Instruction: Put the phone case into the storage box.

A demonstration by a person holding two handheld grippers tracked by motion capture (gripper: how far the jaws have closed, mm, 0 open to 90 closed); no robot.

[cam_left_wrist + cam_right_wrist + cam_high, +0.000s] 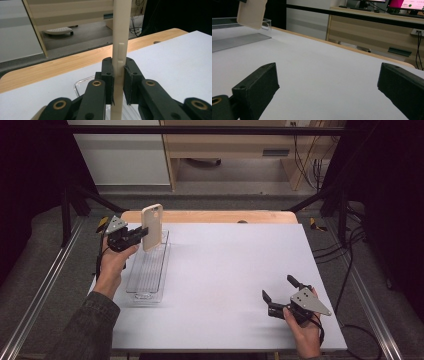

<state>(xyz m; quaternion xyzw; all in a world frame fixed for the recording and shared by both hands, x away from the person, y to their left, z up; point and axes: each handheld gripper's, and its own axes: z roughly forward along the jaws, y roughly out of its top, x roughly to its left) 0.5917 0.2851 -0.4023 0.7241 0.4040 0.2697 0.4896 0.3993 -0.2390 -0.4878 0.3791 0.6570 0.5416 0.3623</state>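
**Phone case held upright over the clear tray**

In the high view, the left gripper sits in the upper left of the frame, its jaws clamped on a cream phone case that stands upright on its long axis above the far end of a clear plastic tray. The tray lies lengthwise on the left part of the white table. Whether the case touches the tray cannot be told from here.

The left gripper view adds the close detail: the case is seen edge-on, running up the middle of the frame, with its raised side buttons just above the two black pads pressing on either face. A curved tray corner shows below the jaws.

The right gripper, lower right in the high view, rests on the table with jaws spread wide and nothing between them. Its own view shows the case's lower end hanging at upper left, above the tray.
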